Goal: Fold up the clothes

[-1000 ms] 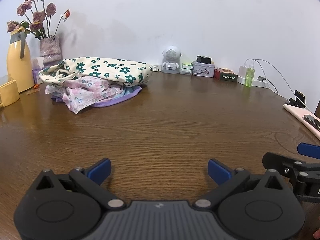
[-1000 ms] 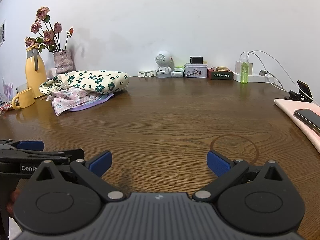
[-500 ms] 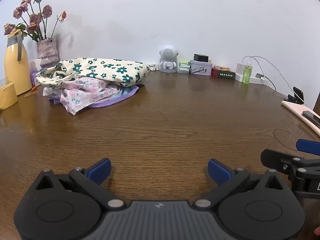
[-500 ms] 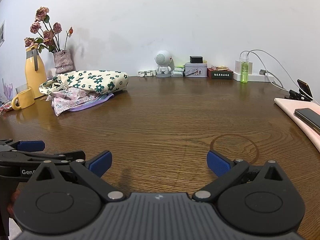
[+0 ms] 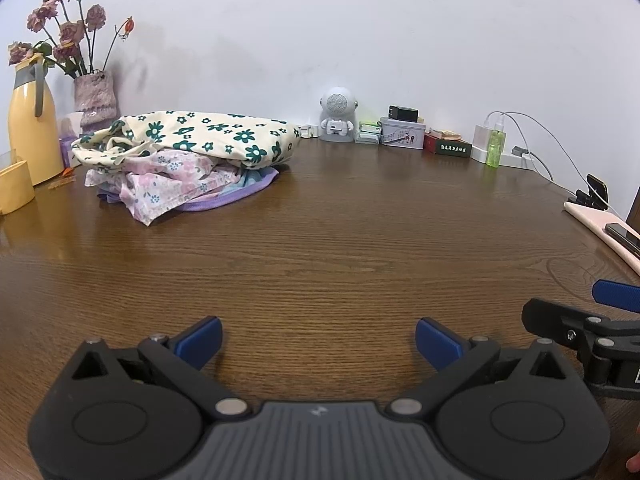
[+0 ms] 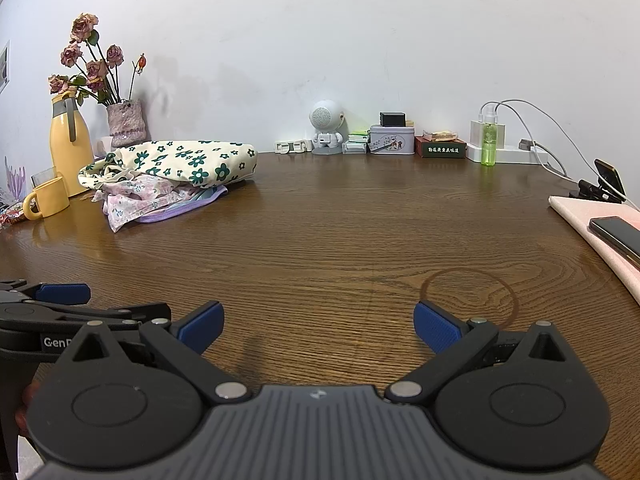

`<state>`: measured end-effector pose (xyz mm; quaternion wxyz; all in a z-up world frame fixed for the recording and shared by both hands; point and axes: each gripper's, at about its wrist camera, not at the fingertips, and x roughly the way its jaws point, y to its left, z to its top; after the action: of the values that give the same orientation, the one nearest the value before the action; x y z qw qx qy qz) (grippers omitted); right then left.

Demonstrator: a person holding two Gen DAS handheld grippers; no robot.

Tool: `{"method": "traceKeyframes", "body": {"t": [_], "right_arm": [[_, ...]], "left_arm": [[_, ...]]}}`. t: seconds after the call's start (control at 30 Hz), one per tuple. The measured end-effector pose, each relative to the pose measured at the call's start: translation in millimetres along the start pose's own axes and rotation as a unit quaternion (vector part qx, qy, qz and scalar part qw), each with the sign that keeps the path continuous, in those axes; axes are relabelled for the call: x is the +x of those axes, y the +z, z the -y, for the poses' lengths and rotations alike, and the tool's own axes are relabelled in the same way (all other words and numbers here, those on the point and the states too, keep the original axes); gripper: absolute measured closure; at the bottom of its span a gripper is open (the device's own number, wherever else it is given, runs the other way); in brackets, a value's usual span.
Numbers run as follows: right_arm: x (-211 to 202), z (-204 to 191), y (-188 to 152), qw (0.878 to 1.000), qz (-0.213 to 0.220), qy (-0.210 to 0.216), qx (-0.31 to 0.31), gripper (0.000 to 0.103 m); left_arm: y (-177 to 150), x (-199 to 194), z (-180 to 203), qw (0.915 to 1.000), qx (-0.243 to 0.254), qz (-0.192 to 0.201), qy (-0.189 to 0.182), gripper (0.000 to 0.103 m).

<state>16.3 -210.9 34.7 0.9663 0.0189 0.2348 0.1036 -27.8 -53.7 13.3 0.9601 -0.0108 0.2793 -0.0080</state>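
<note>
meanwhile left tongs (image 5: 318, 342) edged nearer clothes pile (image 5: 188, 160); both tongs gape wide, empty.

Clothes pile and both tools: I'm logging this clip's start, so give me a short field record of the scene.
clothes pile: unfolded heap at far left of the table
top garment: cream with green flowers
under it: pink floral garment, purple cloth
left tool: open, empty, above bare wood
right tool: open, empty, above bare wood
contact with clothes: none
beside pile: yellow jug, yellow mug
</note>
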Motion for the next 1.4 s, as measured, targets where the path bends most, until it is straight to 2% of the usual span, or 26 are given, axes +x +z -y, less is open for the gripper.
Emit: {"method": "traceKeyframes", "body": {"t": [1.4], "right_arm": [[-1.5, 0.0, -0.4, 1.0, 0.001, 0.001, -0.003, 0.0]], "left_arm": [[2.2, -3.9, 3.9, 1.0, 0.004, 0.003, 0.005, 0.0]]}}
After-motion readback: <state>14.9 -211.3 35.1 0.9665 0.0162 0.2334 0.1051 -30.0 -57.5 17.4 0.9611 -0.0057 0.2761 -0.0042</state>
